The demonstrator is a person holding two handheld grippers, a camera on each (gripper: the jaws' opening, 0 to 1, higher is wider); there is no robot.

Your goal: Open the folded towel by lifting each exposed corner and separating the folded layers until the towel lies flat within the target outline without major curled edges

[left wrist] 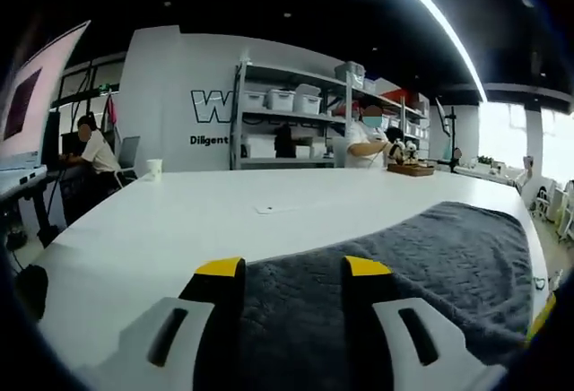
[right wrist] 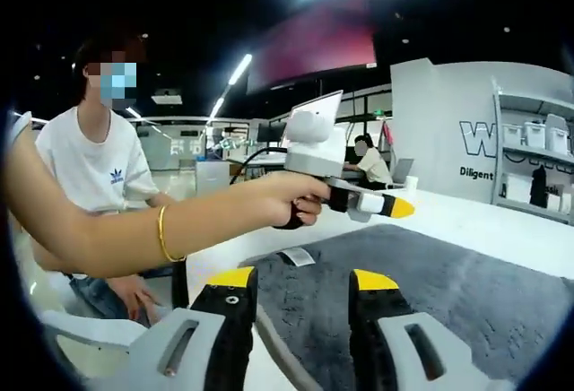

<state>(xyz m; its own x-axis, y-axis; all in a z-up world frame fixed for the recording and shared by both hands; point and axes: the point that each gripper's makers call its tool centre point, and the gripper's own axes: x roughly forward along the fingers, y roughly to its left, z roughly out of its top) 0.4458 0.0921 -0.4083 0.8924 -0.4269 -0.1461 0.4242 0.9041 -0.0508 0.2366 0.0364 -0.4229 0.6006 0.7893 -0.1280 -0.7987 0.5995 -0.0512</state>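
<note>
Hovering over the grey towel (left wrist: pixel 404 274), both hand-held grippers gape apart; wall lettering (left wrist: pixel 210 139) reads "Diligent".

Lab workspace, storage-bin shelving (left wrist: pixel 287 108), white worktable (left wrist: pixel 179 221), seated workers at desks

dark grey towel (left wrist: pixel 421 274), white table (left wrist: pixel 179 230), yellow-tipped black left gripper (left wrist: pixel 294 268)
</note>
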